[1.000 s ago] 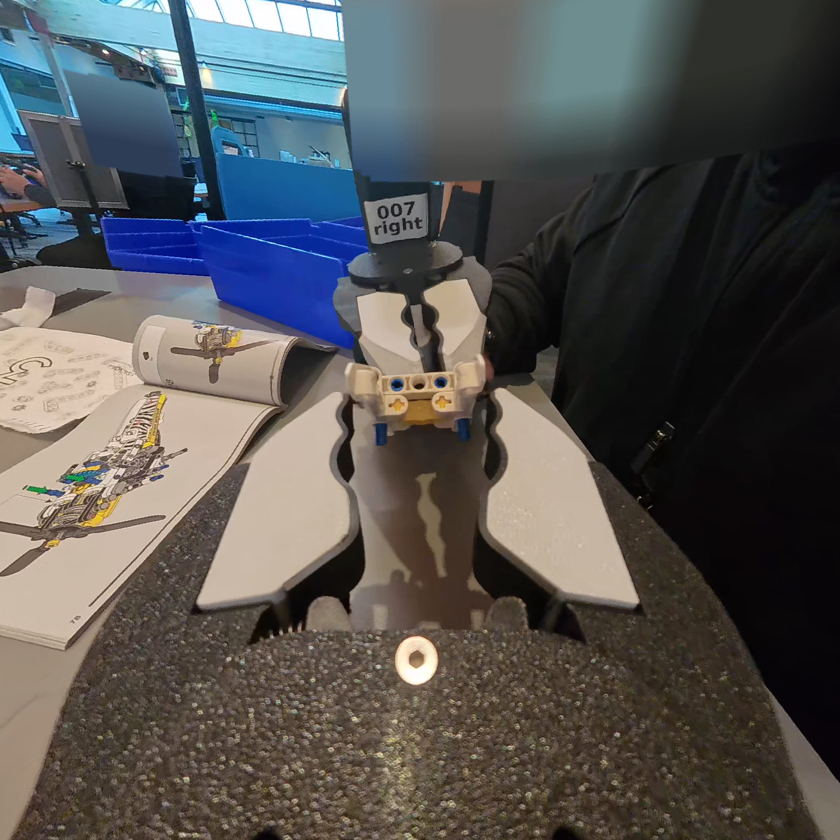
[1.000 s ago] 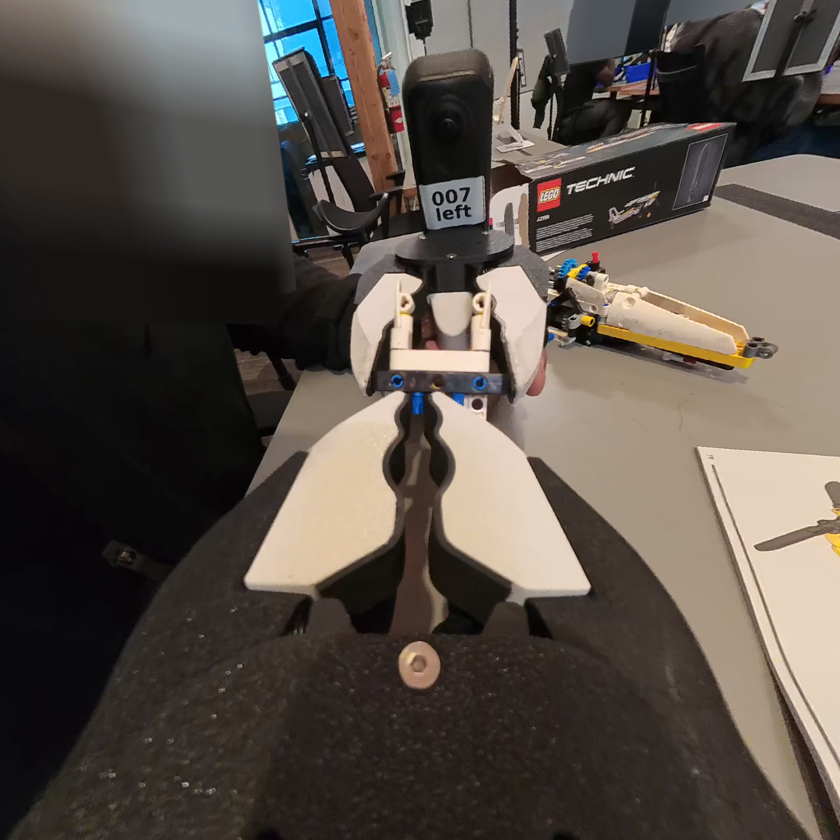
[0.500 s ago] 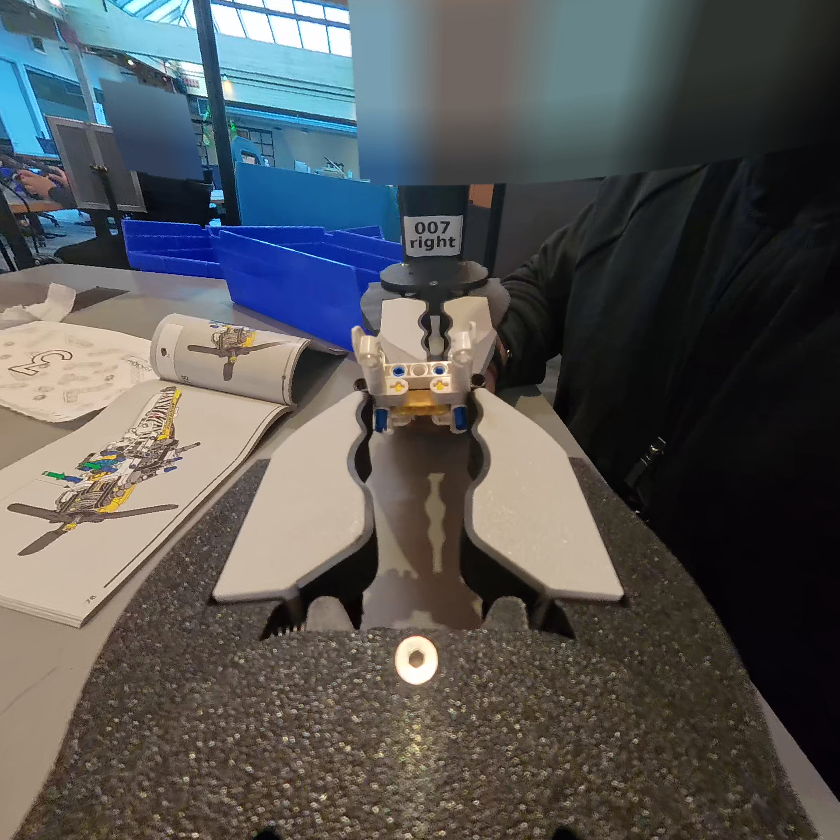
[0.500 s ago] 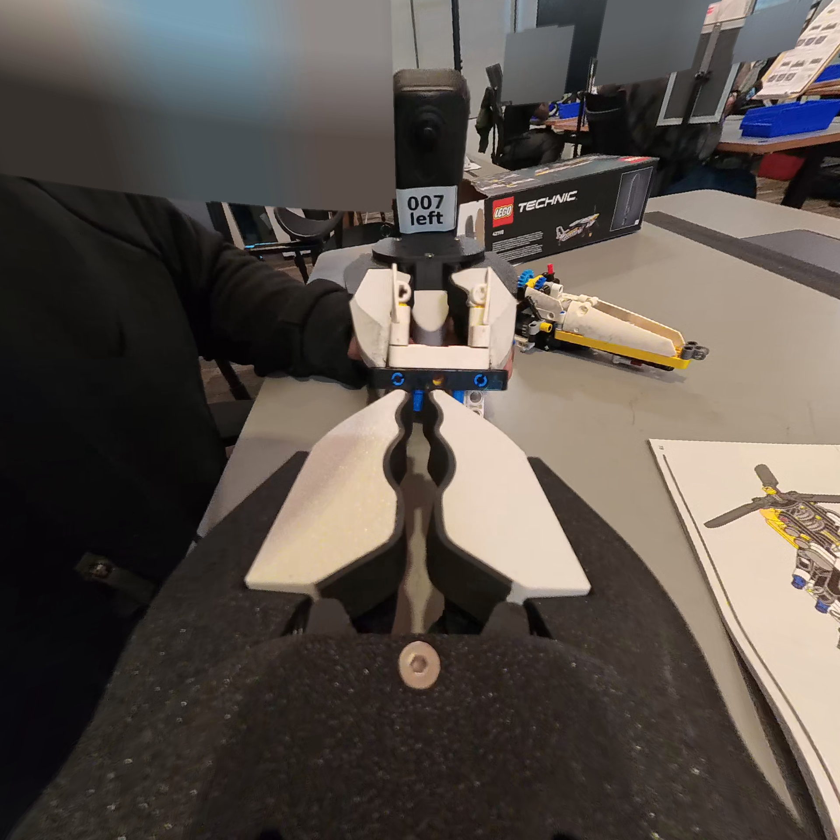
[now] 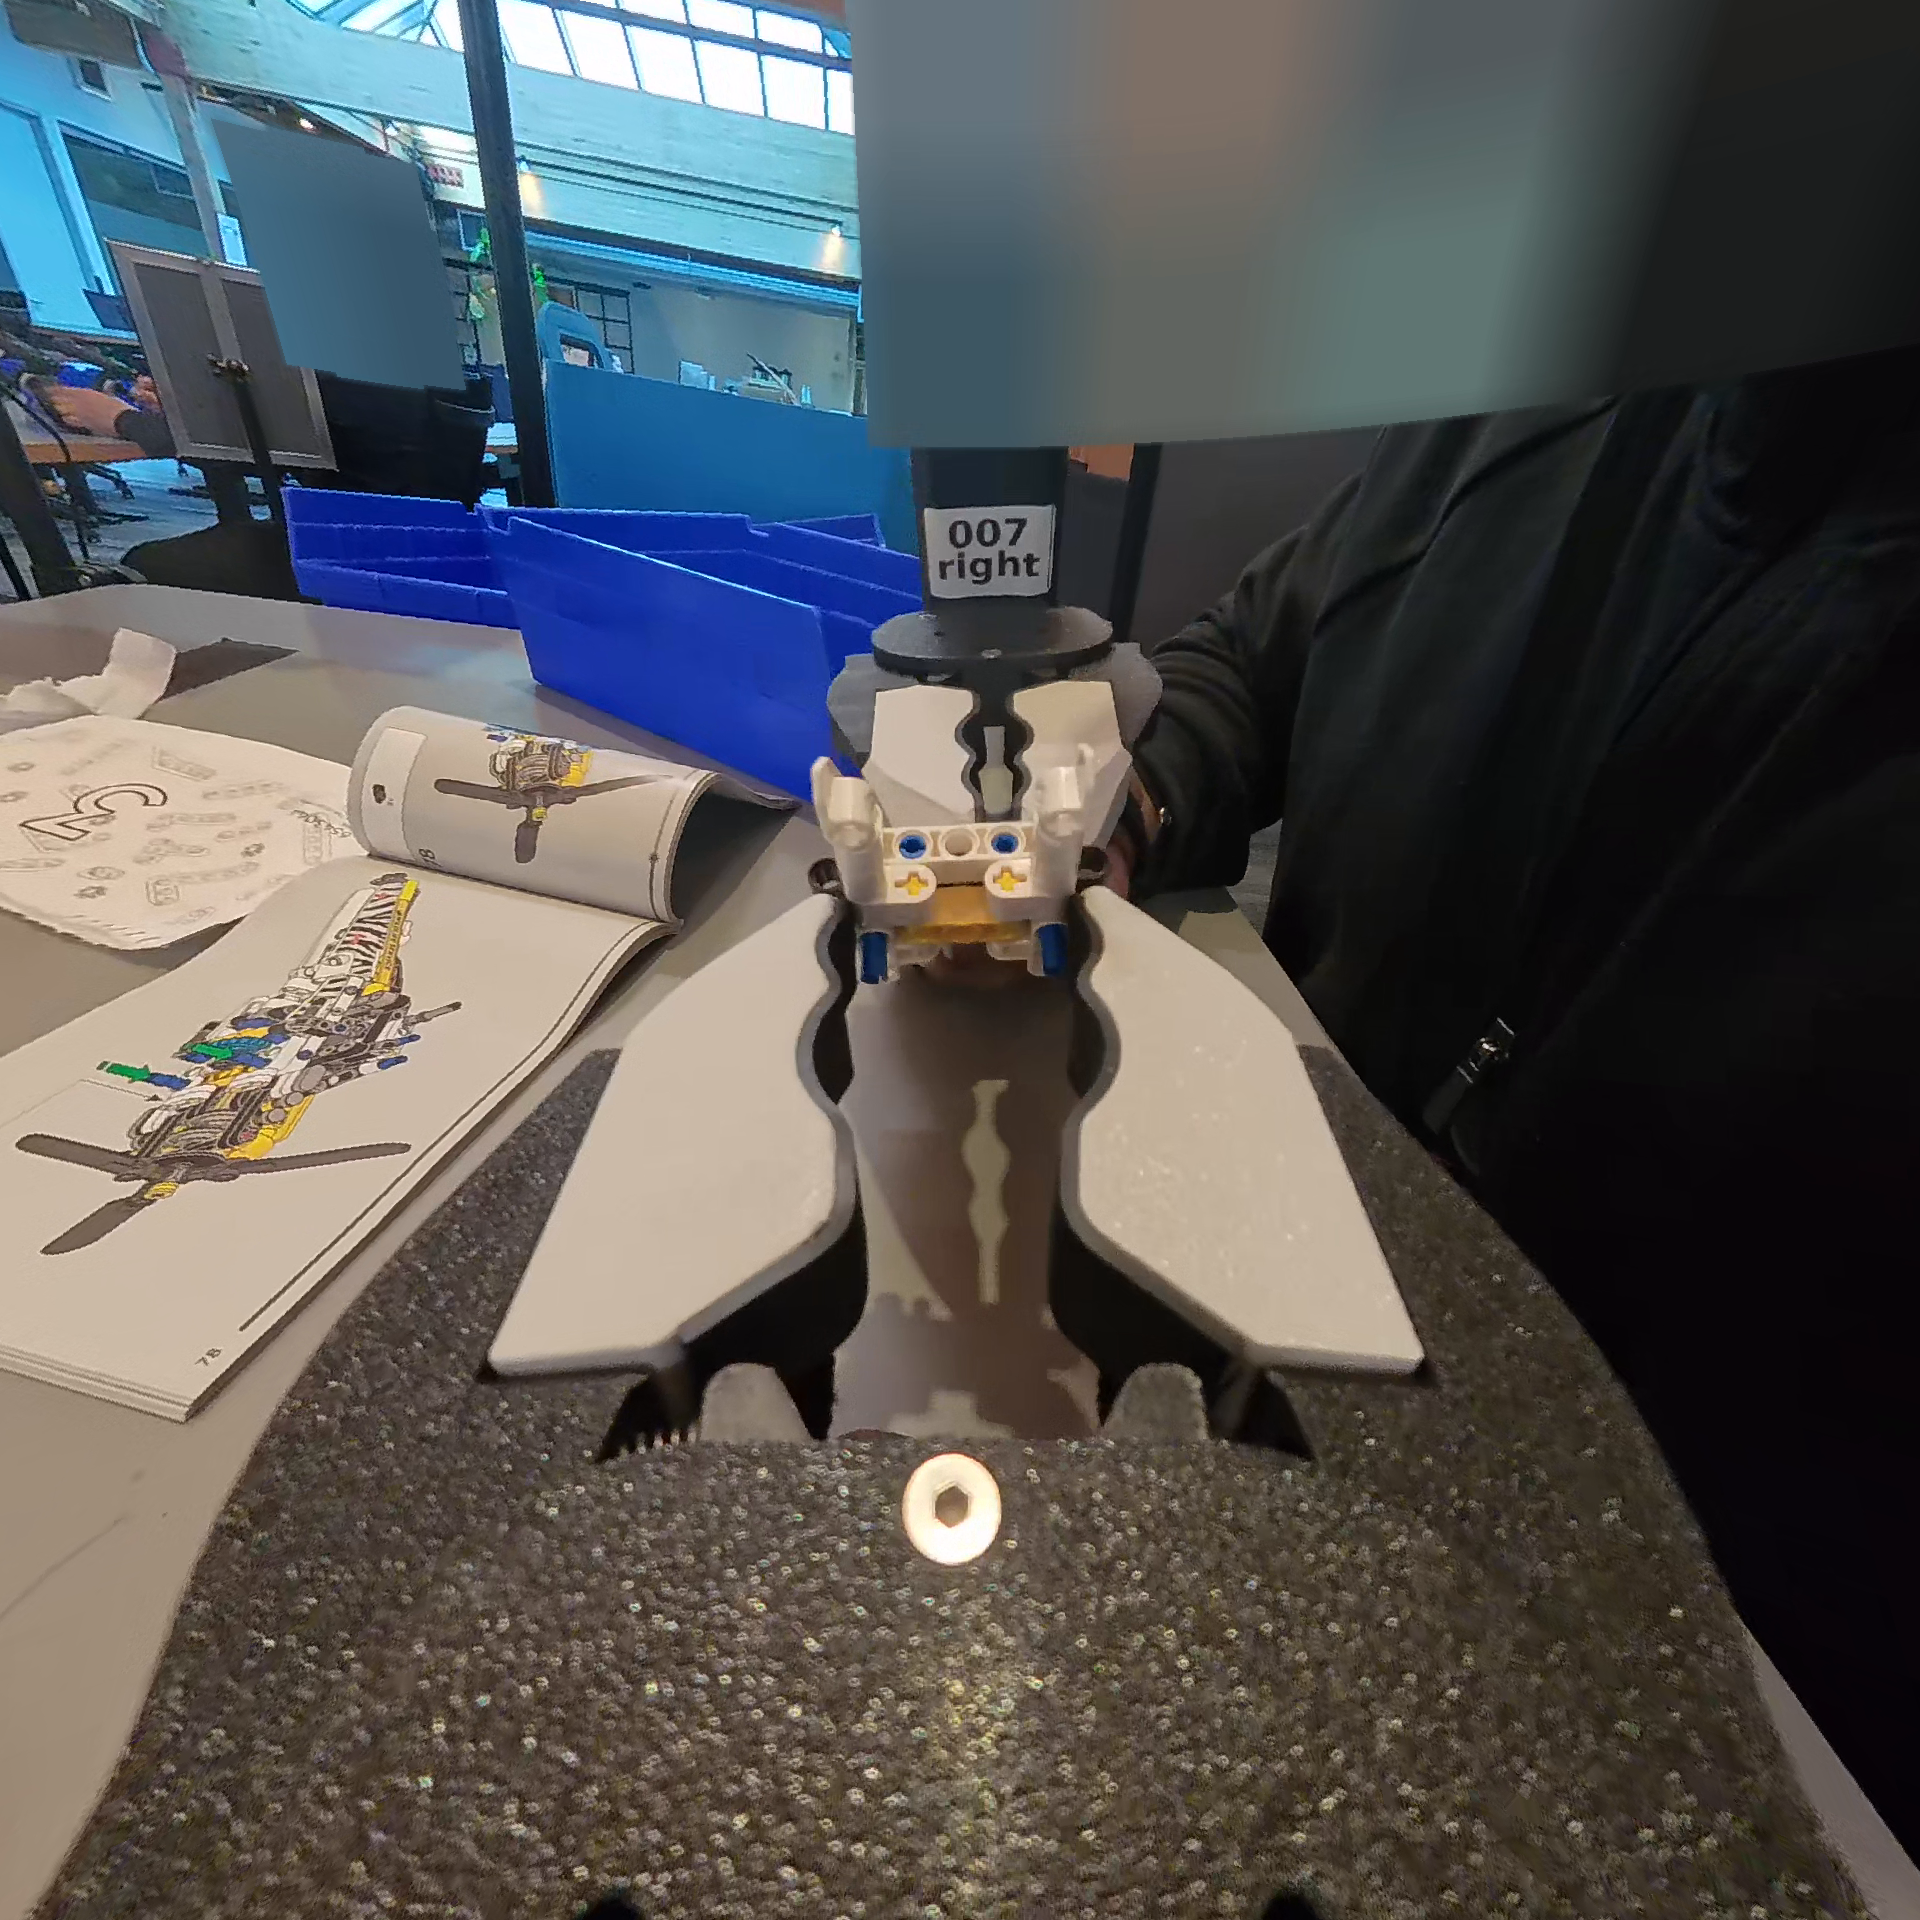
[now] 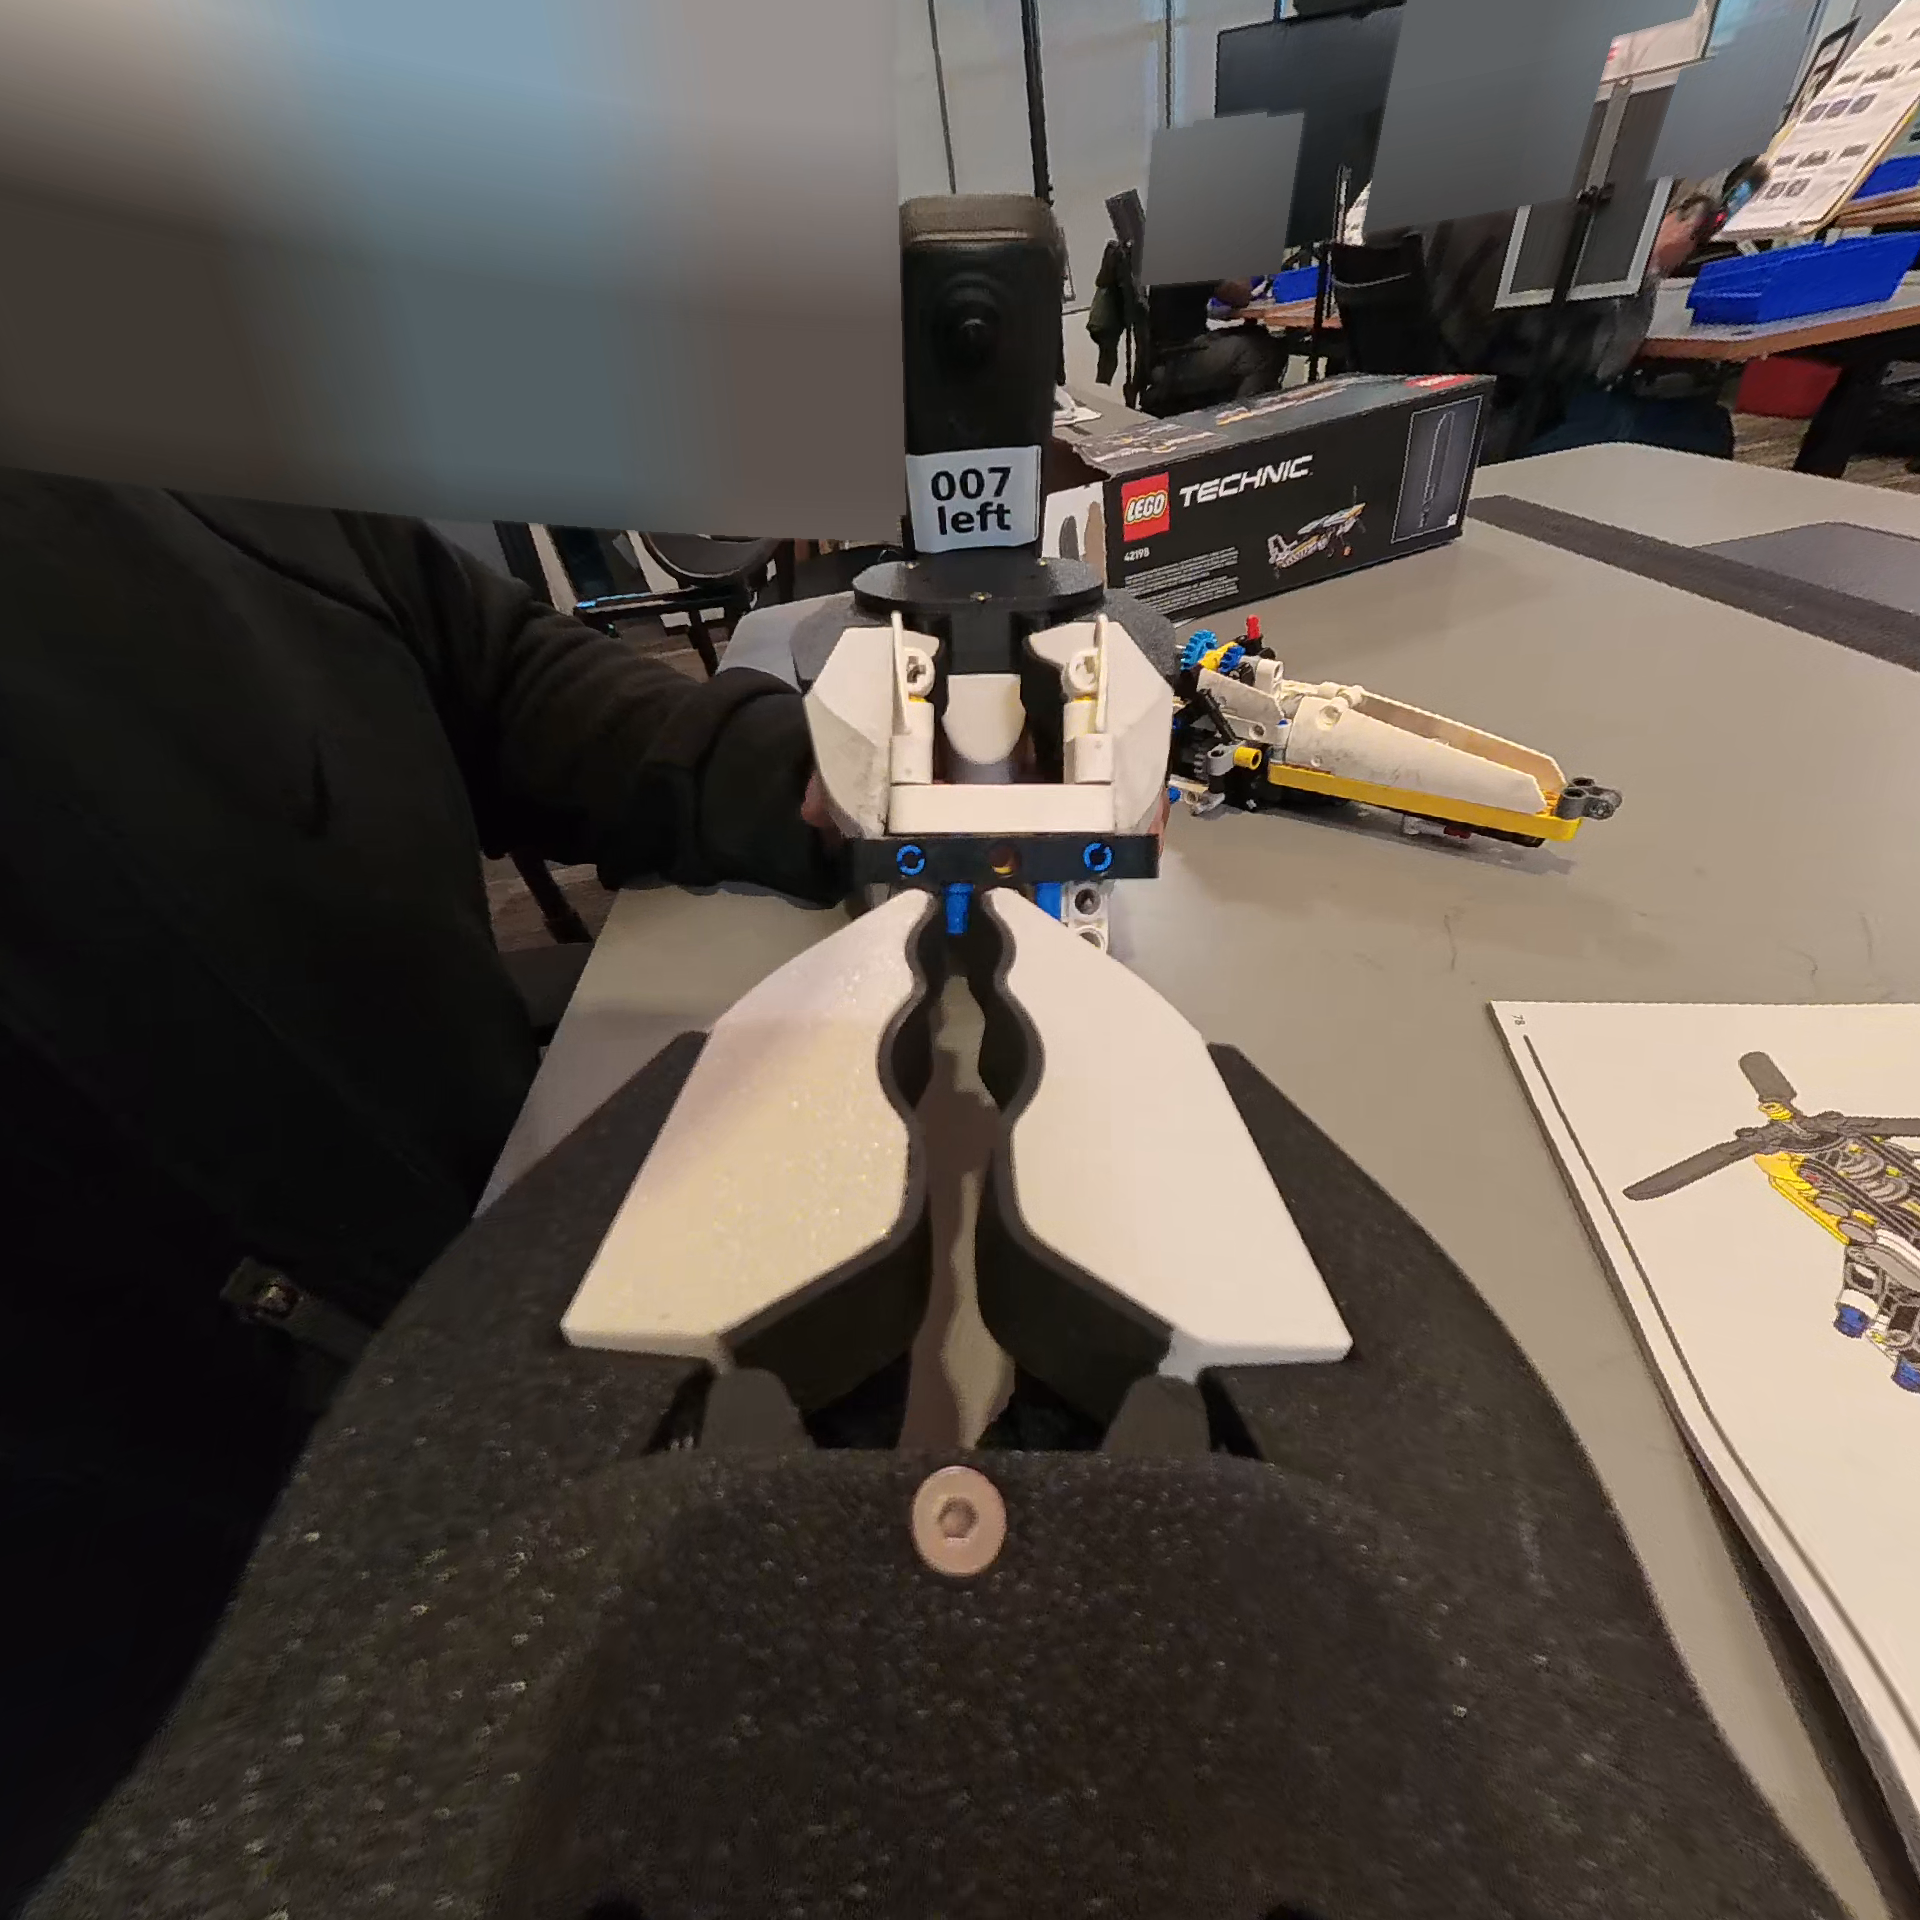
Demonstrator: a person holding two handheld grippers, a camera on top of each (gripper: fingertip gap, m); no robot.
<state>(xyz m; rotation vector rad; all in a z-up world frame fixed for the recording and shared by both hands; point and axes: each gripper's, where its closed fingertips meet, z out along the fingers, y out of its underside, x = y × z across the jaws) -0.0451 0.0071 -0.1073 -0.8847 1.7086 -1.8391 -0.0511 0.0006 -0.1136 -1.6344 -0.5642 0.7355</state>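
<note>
Centrally, a white brick subassembly (image 5: pixel 956 883) is clamped by the left gripper (image 5: pixel 961 935); a blue pin (image 6: pixel 954 909) is pinched by the right gripper (image 6: pixel 961 920), not yet fully seated.

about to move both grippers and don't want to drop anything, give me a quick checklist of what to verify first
1. Left gripper clamped on the small white brick assembly with blue pins: ok, its fingers press both flanks.
2. Right gripper shut on the short blue plastic pin under the assembly's black beam: ok.
3. Pin fully seated in the assembly: cannot tell, the joint is hidden.
4. Half-built white and yellow brick model apart from both grippers: ok, it lies off to the side on the grey table.
5. Open paper instruction booklet visible: ok, flat on the table.
</note>
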